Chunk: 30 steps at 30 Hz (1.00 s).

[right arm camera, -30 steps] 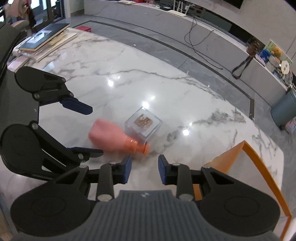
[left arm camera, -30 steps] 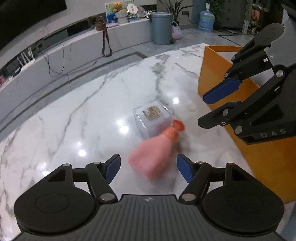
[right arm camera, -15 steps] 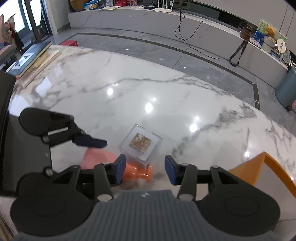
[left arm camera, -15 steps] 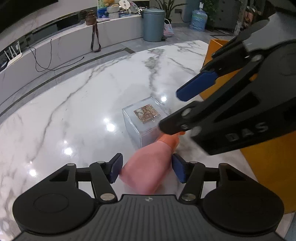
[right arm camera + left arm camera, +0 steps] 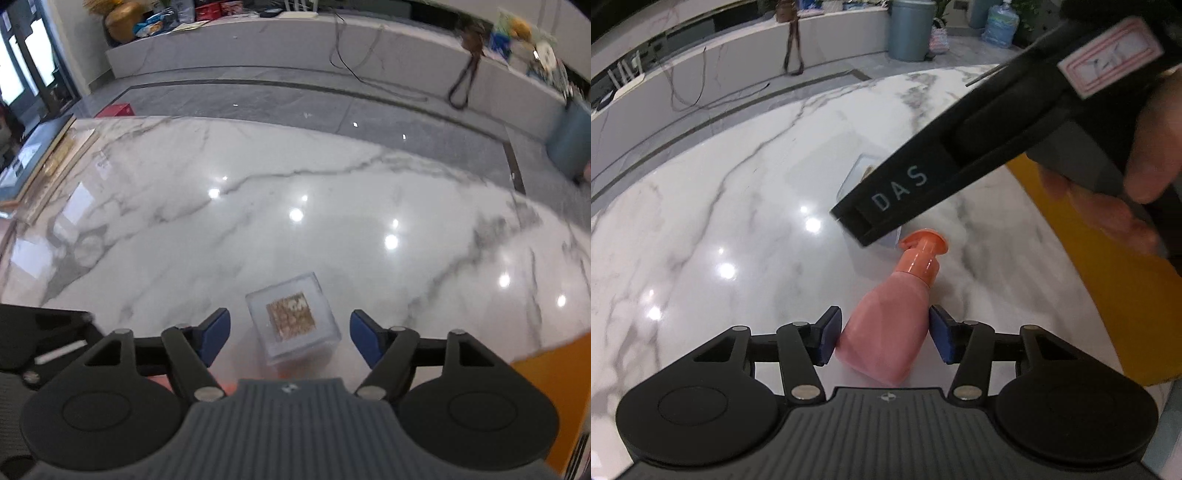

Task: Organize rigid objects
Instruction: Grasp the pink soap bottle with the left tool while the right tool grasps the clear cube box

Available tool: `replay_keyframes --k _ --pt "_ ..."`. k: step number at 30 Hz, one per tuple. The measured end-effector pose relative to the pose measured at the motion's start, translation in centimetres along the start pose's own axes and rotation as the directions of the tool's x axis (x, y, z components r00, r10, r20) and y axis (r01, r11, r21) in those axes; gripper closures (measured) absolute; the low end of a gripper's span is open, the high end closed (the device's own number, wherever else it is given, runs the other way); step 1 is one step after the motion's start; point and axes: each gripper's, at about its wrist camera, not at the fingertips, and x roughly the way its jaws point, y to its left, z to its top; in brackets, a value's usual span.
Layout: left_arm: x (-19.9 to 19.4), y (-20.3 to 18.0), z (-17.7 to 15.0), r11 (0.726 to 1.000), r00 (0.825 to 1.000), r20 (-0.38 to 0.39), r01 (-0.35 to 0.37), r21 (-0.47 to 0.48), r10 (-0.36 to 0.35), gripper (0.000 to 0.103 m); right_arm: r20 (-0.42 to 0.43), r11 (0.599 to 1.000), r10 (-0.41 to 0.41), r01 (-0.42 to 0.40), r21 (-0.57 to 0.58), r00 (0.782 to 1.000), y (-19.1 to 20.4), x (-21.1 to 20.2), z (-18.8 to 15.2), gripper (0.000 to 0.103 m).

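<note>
A pink bottle (image 5: 886,332) with an orange cap (image 5: 923,247) lies on the white marble table (image 5: 720,221). My left gripper (image 5: 885,338) has the bottle's body between its blue pads; the jaws are closing and both pads touch its sides. A clear cube box (image 5: 293,319) with a gold-brown block inside stands just beyond the cap. My right gripper (image 5: 290,336) straddles the box. Its jaws are opening and the pads stand apart from the box walls. In the left wrist view the right tool's black body covers most of the box (image 5: 864,166), with a hand (image 5: 1108,206) holding it.
An orange bin (image 5: 1108,295) stands on the table right of the bottle, and its edge (image 5: 554,387) shows in the right wrist view. Flat books and frames (image 5: 48,158) lie at the table's far left. Beyond the far table edge is grey floor with a bin (image 5: 910,29).
The left jaws narrowed from wide apart onto the bottle. The right gripper swung across over the clear box, came lower, and its jaws widened from nearly shut.
</note>
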Motion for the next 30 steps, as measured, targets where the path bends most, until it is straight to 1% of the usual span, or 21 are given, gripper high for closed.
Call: replay_keyframes --k 1,2,3,5,6,11,17,20,22,24,26,28,29,30 --pt "-0.2 0.3 -0.2 1.000 1.000 -0.008 -0.004 -0.006 0.004 0.045 0.001 1.000 -0.006 0.006 -0.020 1.000 0.2 0.2 0.1 0.034" --pt "-0.5 0.6 -0.4 1.000 1.000 -0.013 -0.009 -0.012 0.009 0.048 -0.003 0.999 -0.008 0.008 -0.038 1.000 0.4 0.4 0.1 0.036" --pt "-0.7 0.9 -0.6 1.000 1.000 -0.016 -0.013 -0.024 0.012 0.051 -0.010 0.999 -0.008 0.007 -0.054 1.000 0.5 0.5 0.1 0.042" --pt "-1.0 1.8 -0.8 0.998 1.000 -0.027 -0.013 -0.061 0.011 0.051 -0.023 0.997 -0.003 0.002 -0.074 1.000 0.7 0.8 0.1 0.050" --pt "-1.2 2.0 -1.0 0.997 1.000 -0.030 -0.011 -0.077 0.009 0.052 -0.028 0.997 -0.010 0.008 -0.079 1.000 0.8 0.9 0.1 0.056" --pt "-1.9 2.3 -1.4 0.993 0.998 -0.055 -0.041 -0.107 0.035 0.052 -0.052 0.998 -0.017 0.014 -0.056 0.999 0.7 0.5 -0.4 0.056" --pt "-2.9 2.3 -2.4 0.986 0.993 -0.113 -0.053 -0.158 0.035 0.052 -0.105 0.997 -0.002 -0.006 -0.078 0.994 1.9 -1.3 -3.2 0.056" --pt "-3.1 1.8 -3.0 0.990 0.994 -0.101 -0.062 -0.128 0.050 0.050 -0.136 0.994 0.014 -0.029 -0.101 0.991 2.7 -2.1 -4.5 0.056" --pt "-3.1 1.4 -3.3 0.991 0.993 -0.091 -0.084 -0.100 0.075 0.047 -0.146 0.992 0.028 -0.045 -0.115 0.989 3.1 -2.4 -5.0 0.055" --pt "-2.8 0.9 -3.4 0.991 0.991 -0.091 -0.107 -0.076 0.099 0.046 -0.131 0.990 0.022 -0.039 -0.135 0.991 3.5 -2.7 -5.3 0.052" --pt "-2.4 0.6 -3.3 0.992 0.989 -0.094 -0.116 -0.059 0.110 0.046 -0.122 0.988 0.016 -0.034 -0.150 0.992 3.7 -2.7 -5.2 0.051" --pt "-2.1 0.2 -3.4 0.991 0.986 -0.100 -0.134 -0.030 0.130 0.047 -0.136 0.989 0.021 -0.041 -0.142 0.990 3.7 -2.5 -5.1 0.051" --pt "-2.0 0.2 -3.4 0.990 0.986 -0.097 -0.138 -0.029 0.134 0.050 -0.137 0.990 0.023 -0.042 -0.136 0.990 3.6 -2.5 -5.1 0.051" --pt "-2.0 0.3 -3.4 0.990 0.987 -0.097 -0.134 -0.036 0.130 0.051 -0.136 0.990 0.024 -0.043 -0.136 0.990 3.6 -2.5 -5.0 0.051"
